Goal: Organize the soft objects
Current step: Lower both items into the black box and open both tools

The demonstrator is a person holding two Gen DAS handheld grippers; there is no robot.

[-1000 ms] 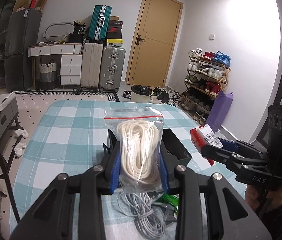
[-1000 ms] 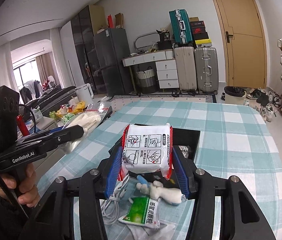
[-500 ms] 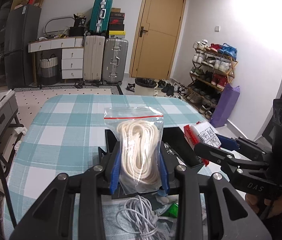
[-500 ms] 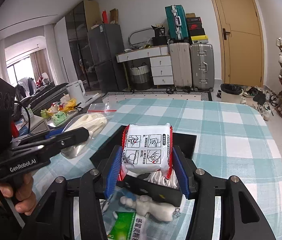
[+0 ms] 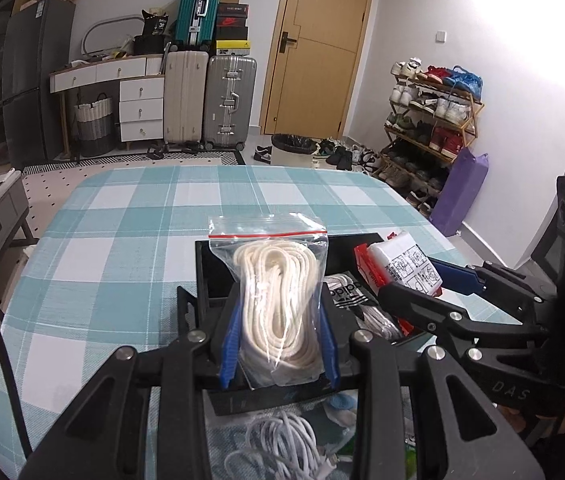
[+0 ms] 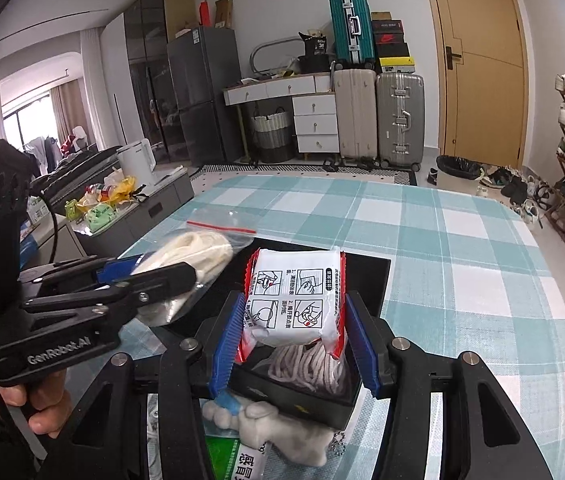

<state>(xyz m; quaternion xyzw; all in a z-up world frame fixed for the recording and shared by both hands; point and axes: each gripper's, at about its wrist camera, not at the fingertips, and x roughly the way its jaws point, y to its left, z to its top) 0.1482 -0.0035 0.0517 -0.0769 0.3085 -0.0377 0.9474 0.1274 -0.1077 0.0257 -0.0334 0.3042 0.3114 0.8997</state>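
The bagged rope (image 5: 278,300), a coil of cream cord in a clear zip bag, is clamped between the blue pads of the left gripper (image 5: 278,344) and hangs above the near-left part of the black box (image 5: 218,276). The white-and-red packet (image 6: 296,300) is clamped the same way in the right gripper (image 6: 296,340), above the box's near-right part. Both sets of jaws are clenched on their loads.

Change over the last second: both grippers have advanced and sunk toward the box. A second ago the box lay mostly behind the held items; now its rim sits directly under them. Judgement: transport is nearly complete — release into the box is the likely next step.

View differences:
- The left wrist view shows a printed bag and white cord already inside the box, plus a loose white cable (image 5: 282,448) on the checked tablecloth (image 5: 122,220) short of it.
- The right wrist view shows a greyish rope bundle (image 6: 306,368) in the box's near corner, and a white plush toy (image 6: 266,428) and green sachet (image 6: 234,460) outside it — possibly touching its wall; the angle is too poor to confirm.
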